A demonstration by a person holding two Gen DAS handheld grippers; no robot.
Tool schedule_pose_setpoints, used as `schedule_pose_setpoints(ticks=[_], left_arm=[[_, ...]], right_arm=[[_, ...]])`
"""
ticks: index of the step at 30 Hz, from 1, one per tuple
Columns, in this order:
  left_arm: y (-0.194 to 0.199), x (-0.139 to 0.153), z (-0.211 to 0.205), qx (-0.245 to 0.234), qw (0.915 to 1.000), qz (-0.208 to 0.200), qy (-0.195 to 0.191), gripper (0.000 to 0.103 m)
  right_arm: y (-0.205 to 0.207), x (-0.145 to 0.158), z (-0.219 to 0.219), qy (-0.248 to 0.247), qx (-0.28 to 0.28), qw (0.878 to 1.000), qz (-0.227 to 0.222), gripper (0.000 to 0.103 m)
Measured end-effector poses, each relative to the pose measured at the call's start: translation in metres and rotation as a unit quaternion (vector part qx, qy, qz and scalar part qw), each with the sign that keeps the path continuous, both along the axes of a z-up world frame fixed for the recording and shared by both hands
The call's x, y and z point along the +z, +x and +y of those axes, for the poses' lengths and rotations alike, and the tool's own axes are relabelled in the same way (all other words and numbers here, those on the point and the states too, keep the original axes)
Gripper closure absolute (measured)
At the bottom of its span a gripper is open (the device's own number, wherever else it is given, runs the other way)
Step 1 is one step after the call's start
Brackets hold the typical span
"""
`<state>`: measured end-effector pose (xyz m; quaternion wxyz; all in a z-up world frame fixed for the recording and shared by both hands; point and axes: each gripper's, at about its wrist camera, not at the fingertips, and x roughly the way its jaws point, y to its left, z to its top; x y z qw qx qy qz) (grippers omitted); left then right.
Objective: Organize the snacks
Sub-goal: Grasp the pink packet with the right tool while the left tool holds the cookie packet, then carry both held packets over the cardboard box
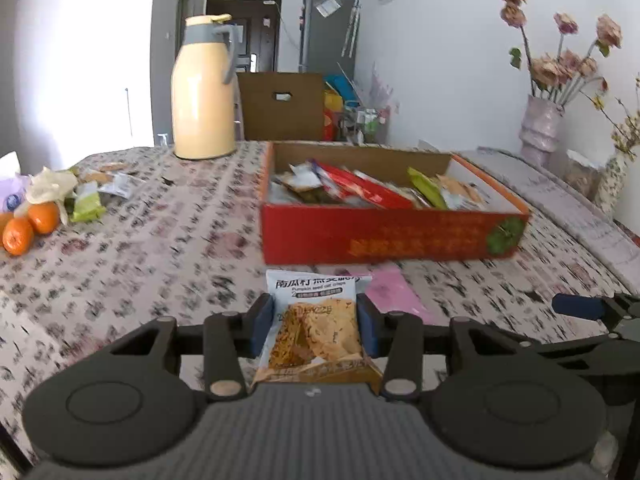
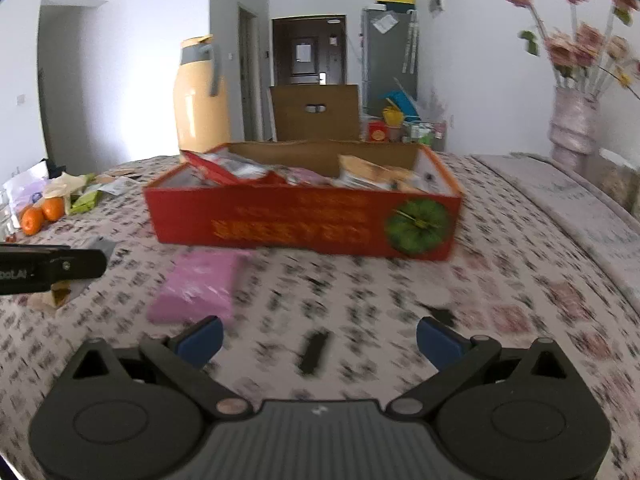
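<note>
My left gripper (image 1: pixel 316 322) is shut on a white and brown oat-crisp packet (image 1: pixel 316 332), held above the patterned tablecloth just in front of the red snack box (image 1: pixel 384 236). The box holds several snack packets (image 1: pixel 360 190). My right gripper (image 2: pixel 318 340) is open and empty, low over the table in front of the same box (image 2: pixel 304 228). A pink packet (image 2: pixel 196 288) lies on the cloth to its left; it also shows in the left wrist view (image 1: pixel 390 290). The left gripper's side (image 2: pixel 52 266) shows at the right wrist view's left edge.
A yellow thermos jug (image 1: pixel 204 92) stands behind the box at left. Oranges (image 1: pixel 30 226), a green packet (image 1: pixel 86 208) and wrappers lie at the table's left. A pink vase with flowers (image 1: pixel 540 128) stands far right. A small dark object (image 2: pixel 314 350) lies between my right fingers.
</note>
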<state>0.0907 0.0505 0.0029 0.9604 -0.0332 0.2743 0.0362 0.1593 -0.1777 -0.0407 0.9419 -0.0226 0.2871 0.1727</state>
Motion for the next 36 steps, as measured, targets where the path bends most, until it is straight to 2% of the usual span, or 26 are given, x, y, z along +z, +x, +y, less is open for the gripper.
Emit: schedule_pose_setpoints(ticks=[10, 19, 22, 24, 25, 27, 36], left_arm=[[0.019, 0.011, 0.038, 0.022, 0.9997, -0.008, 0.003, 0.059], [0.032, 0.006, 0.056, 0.037, 0.9993, 0.002, -0.001, 0.059], [0.035, 0.002, 0.058, 0.039, 0.9992, 0.010, -0.003, 0.059], [0.037, 0.000, 0.060, 0.041, 0.9991, 0.012, -0.005, 0.058], [0.037, -0.001, 0.060, 0.042, 0.9990, 0.013, -0.006, 0.058], [0.037, -0.002, 0.060, 0.043, 0.9990, 0.014, -0.007, 0.058], [0.036, 0.004, 0.056, 0.043, 0.9991, 0.007, -0.005, 0.058]], right_arm=[[0.043, 0.009, 0.082, -0.035, 0.005, 0.999, 0.037, 0.000], [0.065, -0.004, 0.117, -0.060, -0.010, 0.996, 0.066, 0.001], [0.068, -0.009, 0.121, -0.062, -0.009, 0.995, 0.075, 0.013], [0.071, -0.012, 0.120, -0.051, -0.004, 0.995, 0.087, 0.028], [0.071, -0.012, 0.119, -0.043, -0.003, 0.995, 0.087, 0.030], [0.070, -0.011, 0.119, -0.043, 0.003, 0.995, 0.084, 0.042], [0.063, -0.004, 0.106, -0.035, 0.005, 0.996, 0.076, 0.042]])
